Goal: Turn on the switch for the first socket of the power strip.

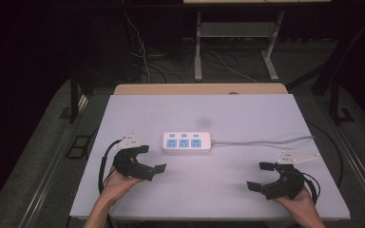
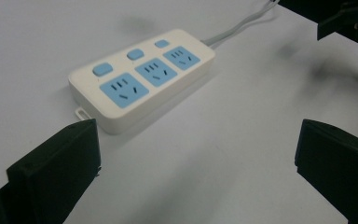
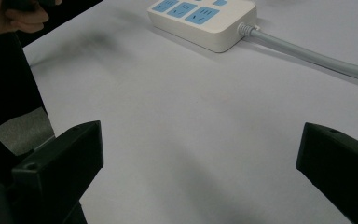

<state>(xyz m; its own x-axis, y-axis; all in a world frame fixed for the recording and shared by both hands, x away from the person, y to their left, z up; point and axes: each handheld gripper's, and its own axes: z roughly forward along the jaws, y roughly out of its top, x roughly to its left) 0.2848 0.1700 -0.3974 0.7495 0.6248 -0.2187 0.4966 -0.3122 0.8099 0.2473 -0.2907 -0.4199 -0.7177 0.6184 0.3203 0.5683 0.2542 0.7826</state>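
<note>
Nearest us, left gripper and right gripper, jaws spread wide, both empty, hovering low over the surface. Beyond, mid-surface, the power strip: white, three blue sockets, three blue switches, grey cord trailing right. We judge it rigid, light, smooth plastic; grip across the narrow sides.

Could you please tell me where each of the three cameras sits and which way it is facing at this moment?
High view: above the person's side, looking forward and down on the white table; forearms, left gripper, right gripper.
Left gripper view: between open black jaws, facing the white power strip with blue sockets; the other gripper at top right.
Right gripper view: between open jaws, facing the strip's cable end; a hand at top left.
Shared: all show the strip and its grey cable.
</note>
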